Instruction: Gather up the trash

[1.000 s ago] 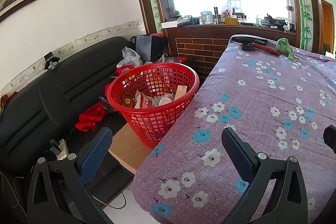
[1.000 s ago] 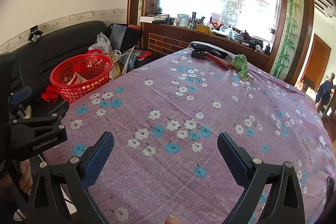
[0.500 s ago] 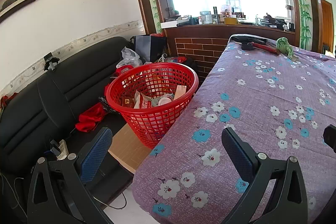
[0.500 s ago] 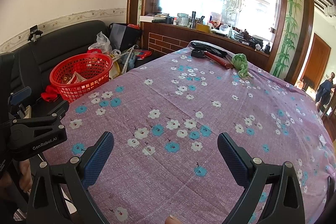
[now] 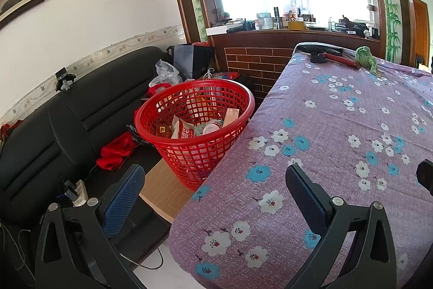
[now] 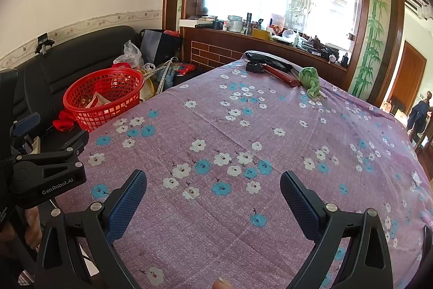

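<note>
A red mesh basket [image 5: 194, 123] [image 6: 104, 96] stands beside the table's left edge and holds wrappers, a carton and a small white cup. My left gripper [image 5: 213, 180] hovers open over the table's near left corner, nothing between its fingers. My right gripper [image 6: 213, 186] is open and empty above the purple floral tablecloth [image 6: 243, 142] [image 5: 338, 132]. The left gripper [image 6: 46, 169] also shows at the left of the right wrist view. A green crumpled cloth [image 6: 310, 80] [image 5: 366, 60] lies at the table's far end.
A black sofa [image 5: 54, 121] runs along the left wall with a red cloth [image 5: 116, 153] and a power strip [image 5: 77, 191] on it. A black roll and a red-handled tool [image 6: 270, 69] lie at the far table end. Bags crowd the corner. A cluttered ledge sits under the window.
Both views have barely shifted; the basket sits very slightly lower and to the left in the left wrist view. Both grippers stay open and empty.
</note>
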`<state>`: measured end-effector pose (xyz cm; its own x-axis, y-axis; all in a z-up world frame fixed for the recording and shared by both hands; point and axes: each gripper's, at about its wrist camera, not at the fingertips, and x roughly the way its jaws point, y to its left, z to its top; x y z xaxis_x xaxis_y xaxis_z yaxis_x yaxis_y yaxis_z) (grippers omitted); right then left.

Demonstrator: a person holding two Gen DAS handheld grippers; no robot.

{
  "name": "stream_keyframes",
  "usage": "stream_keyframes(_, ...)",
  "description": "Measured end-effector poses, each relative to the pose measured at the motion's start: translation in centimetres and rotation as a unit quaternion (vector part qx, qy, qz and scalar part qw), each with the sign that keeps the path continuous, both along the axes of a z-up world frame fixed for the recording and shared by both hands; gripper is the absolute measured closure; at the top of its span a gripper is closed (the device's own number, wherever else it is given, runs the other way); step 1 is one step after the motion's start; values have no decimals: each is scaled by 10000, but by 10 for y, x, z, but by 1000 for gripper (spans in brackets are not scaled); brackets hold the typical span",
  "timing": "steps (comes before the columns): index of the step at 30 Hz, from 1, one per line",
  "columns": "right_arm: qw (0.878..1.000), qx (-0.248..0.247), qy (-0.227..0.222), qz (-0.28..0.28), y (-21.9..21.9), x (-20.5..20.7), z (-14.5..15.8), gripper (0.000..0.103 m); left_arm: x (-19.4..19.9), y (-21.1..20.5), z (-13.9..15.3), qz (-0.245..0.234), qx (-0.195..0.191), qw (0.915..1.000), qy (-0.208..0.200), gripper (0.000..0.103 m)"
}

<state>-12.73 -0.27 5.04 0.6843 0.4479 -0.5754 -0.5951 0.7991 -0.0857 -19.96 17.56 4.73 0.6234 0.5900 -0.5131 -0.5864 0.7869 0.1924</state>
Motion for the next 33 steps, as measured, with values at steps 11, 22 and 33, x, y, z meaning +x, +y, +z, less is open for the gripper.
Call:
stream_keyframes(11,10000,10,25,14,-1,0,-3,2,1,0,0,-2,-1,10000,-4,0)
stream_keyframes(22,10000,11,52,6,-1,-1,-4,2,1,0,-2,-6,1,10000,11,0)
stream_keyframes(33,9977,119,287,-608,-35,24,-4,2,32,-31,8,-743,43,9970,202,0)
